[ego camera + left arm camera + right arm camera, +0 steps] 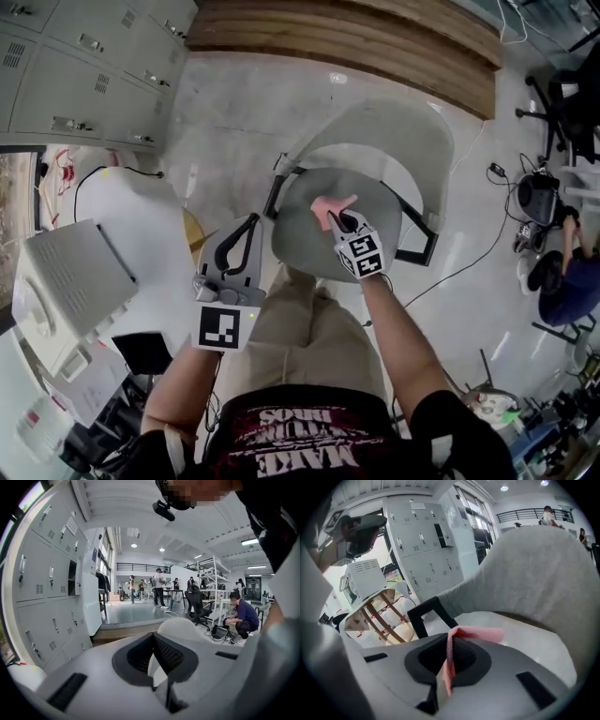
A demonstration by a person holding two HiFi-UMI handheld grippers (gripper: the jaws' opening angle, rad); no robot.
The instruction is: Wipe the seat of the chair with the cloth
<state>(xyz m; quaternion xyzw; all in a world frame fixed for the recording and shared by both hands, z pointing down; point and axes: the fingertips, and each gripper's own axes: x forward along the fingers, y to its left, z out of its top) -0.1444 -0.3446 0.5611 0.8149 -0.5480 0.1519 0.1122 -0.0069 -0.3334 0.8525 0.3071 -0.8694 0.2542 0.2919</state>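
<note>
A grey chair with a round seat (pixel 309 239) and curved backrest (pixel 394 131) stands before me. A pink cloth (pixel 330 206) hangs over the seat, pinched in my right gripper (pixel 343 223), which is shut on it. The right gripper view shows the pink cloth (pixel 461 637) clamped between the jaws above the pale seat (pixel 525 634), with the grey backrest (pixel 534 569) behind. My left gripper (pixel 242 230) is held left of the chair, off the seat. In the left gripper view its jaws meet at the tip with nothing between them (pixel 153 641).
The chair has black armrests (pixel 277 192) on both sides. A white appliance (pixel 66 281) sits on a round white table (pixel 141 225) at left. Grey lockers (pixel 84 66) line the back left. A crouching person (pixel 567 272) and cables lie at right.
</note>
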